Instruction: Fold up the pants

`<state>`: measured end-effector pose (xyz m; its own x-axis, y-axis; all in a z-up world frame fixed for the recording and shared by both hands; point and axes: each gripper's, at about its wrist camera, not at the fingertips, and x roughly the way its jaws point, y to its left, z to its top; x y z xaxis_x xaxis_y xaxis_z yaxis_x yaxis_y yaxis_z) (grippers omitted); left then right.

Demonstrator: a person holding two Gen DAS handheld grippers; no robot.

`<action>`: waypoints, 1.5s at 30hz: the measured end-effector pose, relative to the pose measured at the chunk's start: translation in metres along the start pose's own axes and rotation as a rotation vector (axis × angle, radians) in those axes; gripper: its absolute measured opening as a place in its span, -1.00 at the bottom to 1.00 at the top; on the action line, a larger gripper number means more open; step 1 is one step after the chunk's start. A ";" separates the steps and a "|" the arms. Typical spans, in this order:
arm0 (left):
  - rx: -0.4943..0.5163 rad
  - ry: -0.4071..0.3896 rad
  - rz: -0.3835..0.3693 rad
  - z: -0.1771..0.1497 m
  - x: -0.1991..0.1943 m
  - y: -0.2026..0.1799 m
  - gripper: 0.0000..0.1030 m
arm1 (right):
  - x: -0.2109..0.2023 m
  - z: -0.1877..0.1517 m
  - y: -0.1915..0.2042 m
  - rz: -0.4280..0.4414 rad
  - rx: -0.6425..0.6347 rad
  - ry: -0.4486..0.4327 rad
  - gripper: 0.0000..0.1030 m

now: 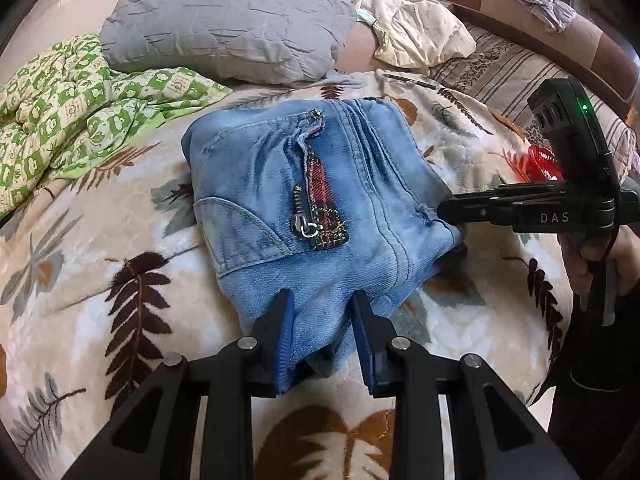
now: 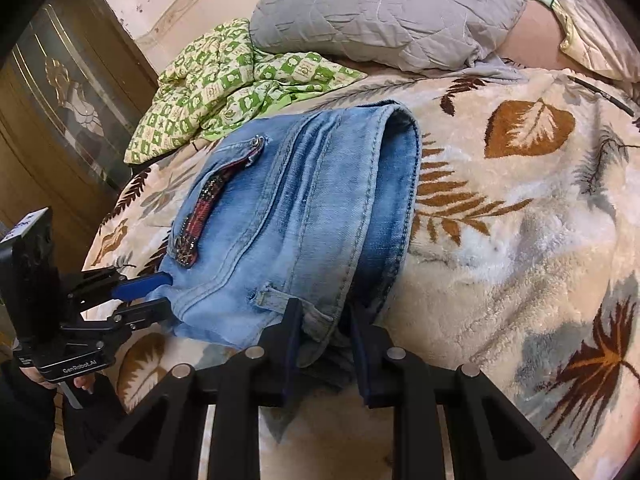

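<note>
The folded jeans [image 1: 312, 208] lie mid-frame on the leaf-print blanket [image 1: 100, 280]. The left gripper [image 1: 324, 320] and right gripper [image 2: 324, 328] each clamp the near edge, keeping the layers together for lifting.

Folded blue jeans [image 2: 304, 216] on leaf-print blanket [image 2: 520, 240], pinched at near edge by right gripper [image 2: 324, 312]; left gripper [image 2: 164, 292] clamped on near-left corner.

Pants folded on the bed

The pants [image 1: 312, 208] lie on the blanket [image 1: 120, 280]; a pillow [image 1: 224, 20] sits at 12 o'clock behind them, a crumpled quilt [image 1: 60, 112] at 10 o'clock.
</note>
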<state>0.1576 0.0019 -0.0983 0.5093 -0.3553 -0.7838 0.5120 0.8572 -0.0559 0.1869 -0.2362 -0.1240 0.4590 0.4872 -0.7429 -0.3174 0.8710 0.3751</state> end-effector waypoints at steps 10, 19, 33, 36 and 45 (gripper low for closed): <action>-0.067 -0.042 0.009 -0.002 -0.014 0.001 1.00 | -0.012 0.002 0.006 -0.107 -0.007 -0.028 0.89; -0.318 -0.141 0.146 0.013 -0.045 0.023 1.00 | -0.044 0.017 0.025 -0.171 -0.057 -0.113 1.00; -0.247 -0.397 0.399 0.012 -0.191 -0.049 1.00 | -0.210 -0.012 0.106 -0.465 -0.149 -0.418 1.00; -0.288 -0.407 0.390 -0.004 -0.199 -0.057 1.00 | -0.224 -0.032 0.107 -0.484 -0.101 -0.432 1.00; -0.294 -0.264 0.418 -0.033 -0.144 -0.068 1.00 | -0.195 -0.077 0.091 -0.508 -0.016 -0.371 1.00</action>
<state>0.0269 0.0064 -0.0020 0.8019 -0.0124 -0.5974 0.0351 0.9990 0.0264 0.0048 -0.2569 0.0128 0.8123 0.0048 -0.5832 0.0050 0.9999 0.0151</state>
